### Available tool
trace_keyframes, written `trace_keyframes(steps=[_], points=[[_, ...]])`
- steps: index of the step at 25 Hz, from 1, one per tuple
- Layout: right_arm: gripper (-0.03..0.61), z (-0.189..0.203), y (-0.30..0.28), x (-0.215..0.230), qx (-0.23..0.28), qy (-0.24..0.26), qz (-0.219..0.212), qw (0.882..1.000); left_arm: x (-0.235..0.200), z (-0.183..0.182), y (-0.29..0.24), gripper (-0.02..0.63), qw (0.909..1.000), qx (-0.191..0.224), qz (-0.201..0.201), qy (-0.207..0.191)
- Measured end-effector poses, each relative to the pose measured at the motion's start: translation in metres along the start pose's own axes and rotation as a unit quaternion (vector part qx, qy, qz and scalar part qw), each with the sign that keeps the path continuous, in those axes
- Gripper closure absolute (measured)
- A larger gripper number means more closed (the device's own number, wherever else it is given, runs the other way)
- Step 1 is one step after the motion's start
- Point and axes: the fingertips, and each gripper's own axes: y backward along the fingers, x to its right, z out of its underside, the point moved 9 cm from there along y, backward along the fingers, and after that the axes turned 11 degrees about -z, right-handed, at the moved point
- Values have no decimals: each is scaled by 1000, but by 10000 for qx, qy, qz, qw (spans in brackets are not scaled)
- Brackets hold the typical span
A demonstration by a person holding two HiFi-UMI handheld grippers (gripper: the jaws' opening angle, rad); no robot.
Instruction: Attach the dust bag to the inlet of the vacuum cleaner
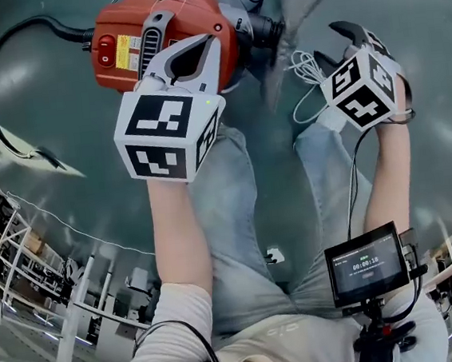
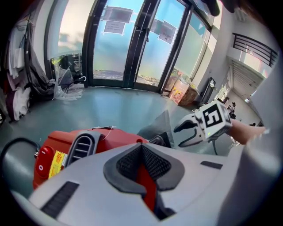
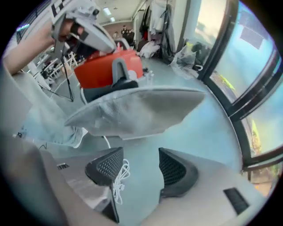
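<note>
The red vacuum cleaner with a grey handle is at the top of the head view. My left gripper sits over it, shut, with a red part of the body showing between its pads. A grey cloth dust bag spreads from the black inlet on the vacuum's right side. In the right gripper view the dust bag hangs wide in front of the jaws. My right gripper is open and holds nothing. A white cord dangles beside its left pad.
A black power cable loops over the grey floor at the left. The person's jeans-clad legs lie below the vacuum, and a small screen sits low at the right. Glass doors and piled bags stand beyond.
</note>
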Motion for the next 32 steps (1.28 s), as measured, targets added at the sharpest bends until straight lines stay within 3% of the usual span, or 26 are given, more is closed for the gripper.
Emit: trace_keyframes(steps=[3,5,7,9,12,14,16,18,22,25,27,30,32], points=[[311,1,41,-12,1652,-111,109,9861,-1,17,-6,607,9990,267,-144,-332],[311,-15,35,-34,2277,276,160,9732,6,36,-3,607,9960,347,-378,-726],[313,-32,10,-52,1905,907,569,9758,16,47,12,607,9947,403,-543,-779],[313,-40,-19,-53,1288,1305,764,9801,24,54,18,607,9970,268,-443,-582],[313,-38,-43,-41,997,1295,422,9857,32,61,12,607,9971,39,-338,-687],[313,-39,-42,-37,899,1199,317,9882,29,54,11,607,9947,317,-313,-931],[313,-41,-43,-37,831,1242,264,9884,25,44,2,607,9945,447,62,-950],[313,-41,-45,-34,873,1286,127,9878,24,37,-13,607,9946,279,482,-877],[313,-40,-40,-28,939,811,-113,9922,20,40,-40,607,9956,-289,477,-748],[313,-46,-43,-35,572,869,77,9945,19,45,-42,607,9971,-257,485,-529],[313,-52,-44,-30,555,702,-87,9960,18,45,-40,607,9982,-227,456,-329],[314,-46,-41,-10,1147,-580,-710,9892,16,41,-40,607,9978,-390,540,-53],[314,-43,-38,-9,1246,-875,-856,9846,17,43,-40,607,9967,-493,643,12]])
